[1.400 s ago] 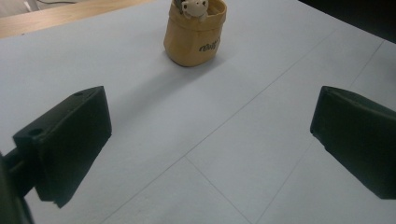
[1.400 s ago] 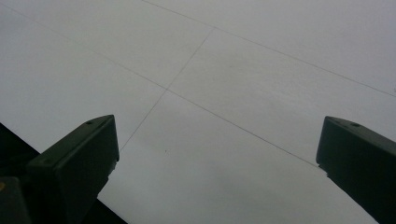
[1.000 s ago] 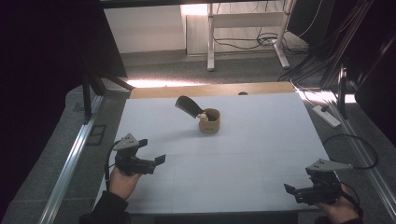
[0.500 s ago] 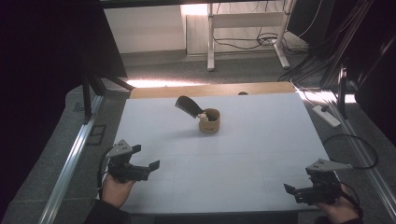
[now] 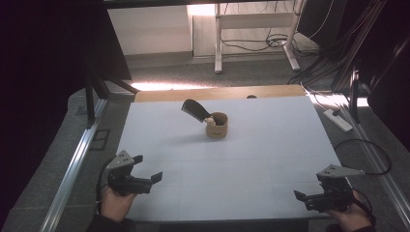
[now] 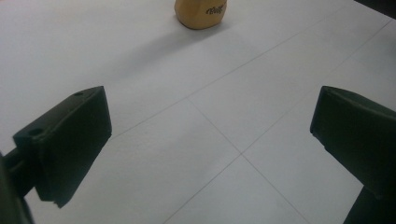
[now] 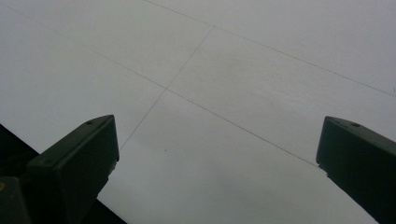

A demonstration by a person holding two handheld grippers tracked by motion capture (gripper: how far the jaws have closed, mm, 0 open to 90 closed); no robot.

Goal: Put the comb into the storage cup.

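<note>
The left gripper (image 5: 147,171) hovers over the near left corner of the white table (image 5: 270,145), held from below by the person's left hand (image 5: 116,203). Its two black jaws stand wide apart with nothing between them; the left gripper view looks along them at bare white surface crossed by thin grid lines. The right gripper (image 5: 302,197) sits at the table's near right corner, gripped by the right hand (image 5: 350,217), its grey three-cornered plate (image 5: 338,171) on top and its cable (image 5: 370,150) looping off past the table's right edge. Its jaws too are spread wide and hold nothing, with only the table top and a dark strip at the near edge showing between them in the right gripper view.

The tan cup (image 5: 216,125) stands upright on the table's far half, close to the middle of its width and well apart from both grippers. A dark, flat, blade-shaped piece (image 5: 195,109) leans out of the cup toward the far left, tilted, its lower end at the cup's rim; something pale shows inside the cup, too small to tell what. In the left gripper view the cup's base (image 6: 201,13) shows at the top edge, with dark lettering I cannot read, straight ahead between the jaws but far off.

Beyond the table's far edge runs a strip of brown board (image 5: 217,93).
</note>
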